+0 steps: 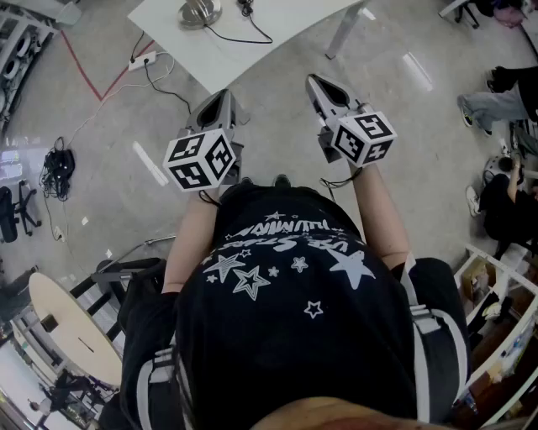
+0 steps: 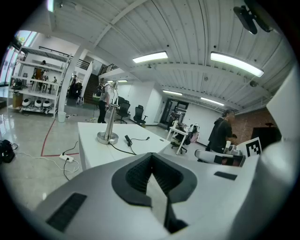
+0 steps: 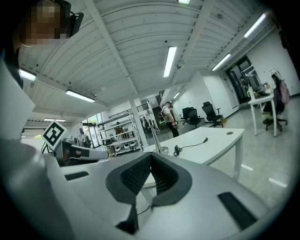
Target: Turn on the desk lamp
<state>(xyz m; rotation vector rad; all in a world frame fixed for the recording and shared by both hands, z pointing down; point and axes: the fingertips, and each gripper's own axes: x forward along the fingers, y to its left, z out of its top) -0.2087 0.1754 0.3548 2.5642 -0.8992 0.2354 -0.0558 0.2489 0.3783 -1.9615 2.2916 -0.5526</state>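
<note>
Standing back from the white tabletop (image 1: 286, 25), a person aims the left claw (image 1: 217, 107) and right claw (image 1: 324, 91) toward it, each pressed together on nothing, likely readied as blunt tips for pushing a switch. The desk lamp (image 1: 200, 11) stands near the tabletop's left end, well apart from both claws, so the approach is not yet made.

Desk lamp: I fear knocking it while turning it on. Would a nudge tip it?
Probably not: the desk lamp stands on a broad, heavy-looking round base. Pushed high on its thin upright stem, it might rock.
</note>
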